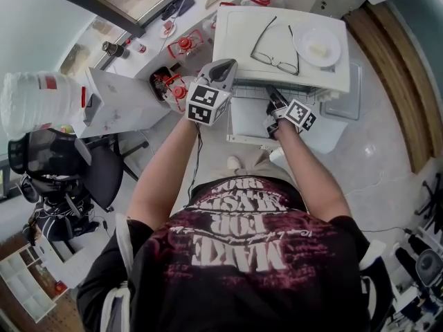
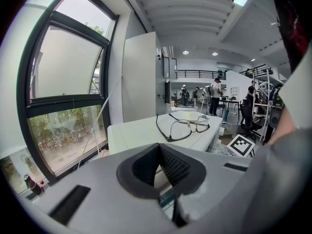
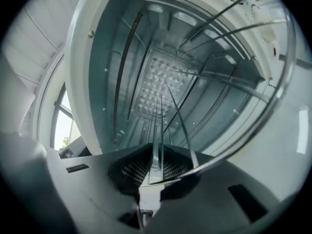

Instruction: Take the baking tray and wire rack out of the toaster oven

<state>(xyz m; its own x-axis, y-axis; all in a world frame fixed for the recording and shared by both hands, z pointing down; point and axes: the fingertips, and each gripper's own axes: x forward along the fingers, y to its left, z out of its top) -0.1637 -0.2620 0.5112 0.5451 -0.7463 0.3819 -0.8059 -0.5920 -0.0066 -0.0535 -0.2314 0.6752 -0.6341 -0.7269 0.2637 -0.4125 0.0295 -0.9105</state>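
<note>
Starting at your nine o'clock, your left hand-held gripper point(image 1: 221, 68) hangs by the front left corner of the toaster oven point(image 1: 239, 43). It is clenched on nothing (only a sliver of background shows between its pads), so it has no part in the work yet.

At twelve o'clock the oven stands with its door point(image 1: 249, 120) dropped open towards you. A pair of glasses point(image 1: 275, 54) and a plate point(image 1: 317, 45) rest on its roof.

The wire rack point(image 1: 294, 90) shows as a strip of grid at the oven's mouth, just above the door. By the look of it, it has barely started out and most of it is still inside.

At about one o'clock your right hand-held gripper point(image 1: 275, 97) is grasping that rack. In its own view the front wire is pinched between the pads, and the rods run away from them into the cavity. So the first of the two items is gripped but not yet taken out.

I can't make out the baking tray inside the oven. A grey flat shape point(image 1: 346, 95) lies beside the oven at two o'clock. It may be the tray already out, but I can't be sure.

What is left, as I judge it, is to draw the rack clear, set it down and settle the question of the tray.
</note>
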